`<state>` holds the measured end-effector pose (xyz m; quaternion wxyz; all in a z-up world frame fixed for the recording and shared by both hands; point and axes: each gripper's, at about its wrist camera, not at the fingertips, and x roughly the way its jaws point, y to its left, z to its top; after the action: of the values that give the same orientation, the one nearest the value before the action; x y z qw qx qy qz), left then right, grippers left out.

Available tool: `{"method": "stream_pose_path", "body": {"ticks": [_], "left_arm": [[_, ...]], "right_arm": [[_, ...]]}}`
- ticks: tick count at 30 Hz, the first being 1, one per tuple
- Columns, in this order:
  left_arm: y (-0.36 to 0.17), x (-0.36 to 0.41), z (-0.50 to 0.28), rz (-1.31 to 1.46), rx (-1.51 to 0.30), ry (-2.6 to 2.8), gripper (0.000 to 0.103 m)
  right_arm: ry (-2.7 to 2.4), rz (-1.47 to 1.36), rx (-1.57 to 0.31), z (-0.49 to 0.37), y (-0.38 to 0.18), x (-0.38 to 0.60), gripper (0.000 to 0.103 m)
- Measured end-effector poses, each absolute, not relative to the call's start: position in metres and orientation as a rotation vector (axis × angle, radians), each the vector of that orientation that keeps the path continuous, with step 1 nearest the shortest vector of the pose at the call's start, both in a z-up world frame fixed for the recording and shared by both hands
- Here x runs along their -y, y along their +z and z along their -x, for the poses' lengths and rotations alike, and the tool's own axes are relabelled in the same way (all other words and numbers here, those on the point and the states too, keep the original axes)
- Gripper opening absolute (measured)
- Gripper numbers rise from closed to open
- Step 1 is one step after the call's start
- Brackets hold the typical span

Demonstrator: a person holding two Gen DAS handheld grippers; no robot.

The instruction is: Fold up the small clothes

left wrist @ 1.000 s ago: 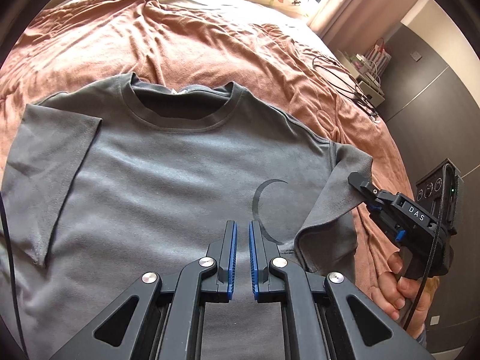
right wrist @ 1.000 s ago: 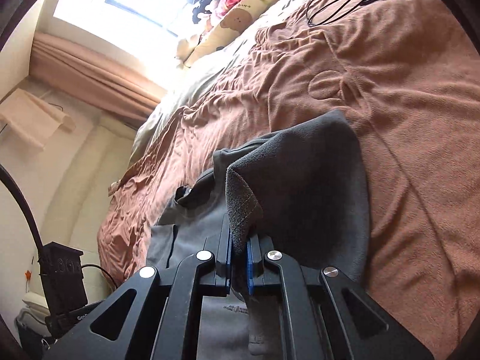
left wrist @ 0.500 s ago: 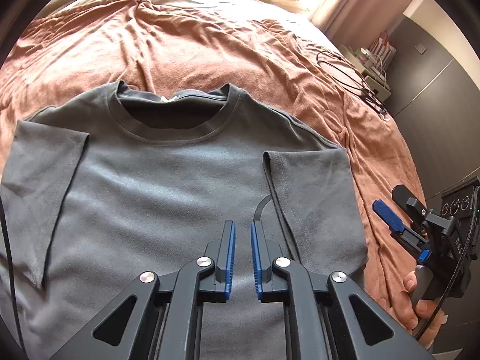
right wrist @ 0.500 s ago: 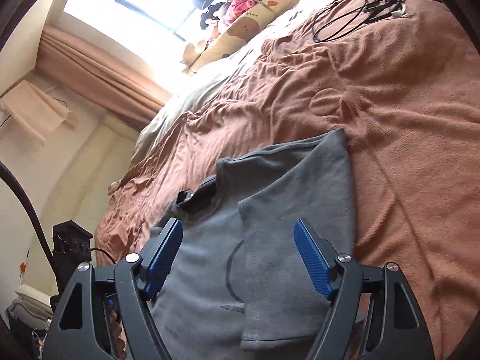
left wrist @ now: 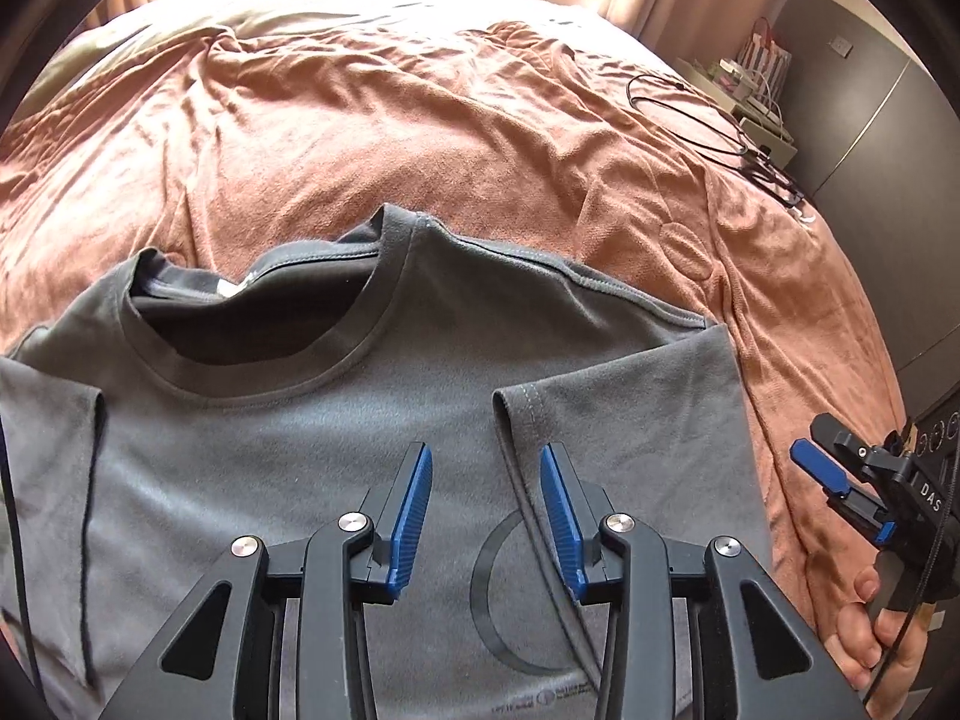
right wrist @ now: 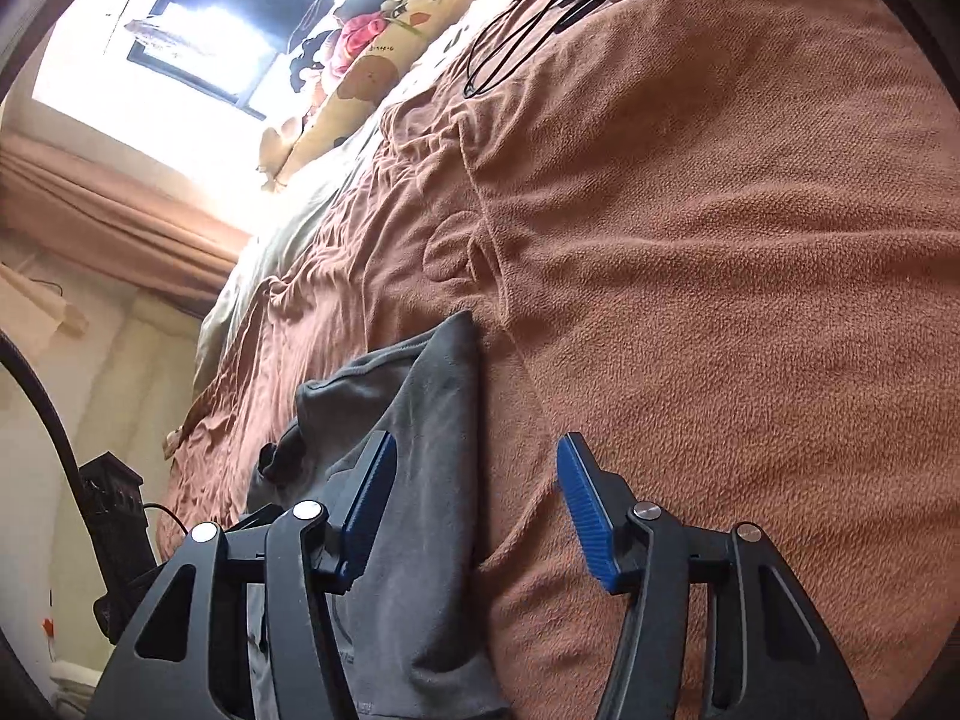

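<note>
Left wrist view: grey T-shirt (left wrist: pixel 288 456) lies flat, face up, on the brown bedspread (left wrist: pixel 420 138), collar away from the camera, long axis running from collar toward the viewer. Its right sleeve (left wrist: pixel 624 420) is folded inward over the chest. Left hand-held gripper (left wrist: pixel 486 516) hangs over the chest, released, jaws just opening, pads straddling the folded sleeve's hem with nothing pinched. The unfolded left sleeve (left wrist: pixel 54 468) lies out at the frame's left, so the left hand seems nearer for that fold. Right hand-held gripper (left wrist: pixel 834 489) sits off the shirt's right edge.

Right wrist view: right hand-held gripper (right wrist: pixel 474 510) is released, jaws just narrowing, empty; one pad over the shirt's folded edge, the other over bare bedspread. Only this view shows the folded side edge-on; the left sleeve is hidden here
</note>
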<state>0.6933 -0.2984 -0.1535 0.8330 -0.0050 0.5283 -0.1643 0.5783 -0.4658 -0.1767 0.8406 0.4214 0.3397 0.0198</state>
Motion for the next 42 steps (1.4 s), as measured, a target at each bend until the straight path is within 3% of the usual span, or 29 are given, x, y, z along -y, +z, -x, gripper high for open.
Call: {"method": "stream_pose_path", "body": {"ticks": [9,12,13,16,18,28,38,42], "left_arm": [[-0.182,0.322,-0.72,-0.072,-1.131,-0.335,0.04],[-0.189,0.327,-0.723,-0.084,-1.127,-0.35,0.04],[-0.191,0.329,-0.722,-0.099,-1.12,-0.358,0.038],[-0.192,0.333,-0.717,-0.134,-1.095,-0.392,0.011],[-0.186,0.333,-0.712,-0.155,-1.065,-0.386,0.005],[-0.175,0.311,-0.709,-0.169,-1.086,-0.34,0.005],[-0.188,0.309,-0.71,-0.181,-1.114,-0.336,0.005],[-0.19,0.308,-0.709,-0.193,-1.147,-0.32,0.003]], "right_arm": [[0.053,-0.897,-0.733,-0.589,-0.184,0.465,0.054],[0.053,-0.891,-0.736,-0.593,-0.186,0.464,0.044],[0.055,-0.887,-0.741,-0.595,-0.187,0.463,0.042],[0.061,-0.868,-0.751,-0.603,-0.187,0.458,0.039],[0.062,-0.849,-0.746,-0.61,-0.187,0.455,0.039],[0.067,-0.797,-0.733,-0.629,-0.191,0.44,0.039],[0.095,-0.669,-0.838,-0.67,-0.18,0.434,0.039],[0.11,-0.589,-0.899,-0.692,-0.176,0.43,0.02]]}}
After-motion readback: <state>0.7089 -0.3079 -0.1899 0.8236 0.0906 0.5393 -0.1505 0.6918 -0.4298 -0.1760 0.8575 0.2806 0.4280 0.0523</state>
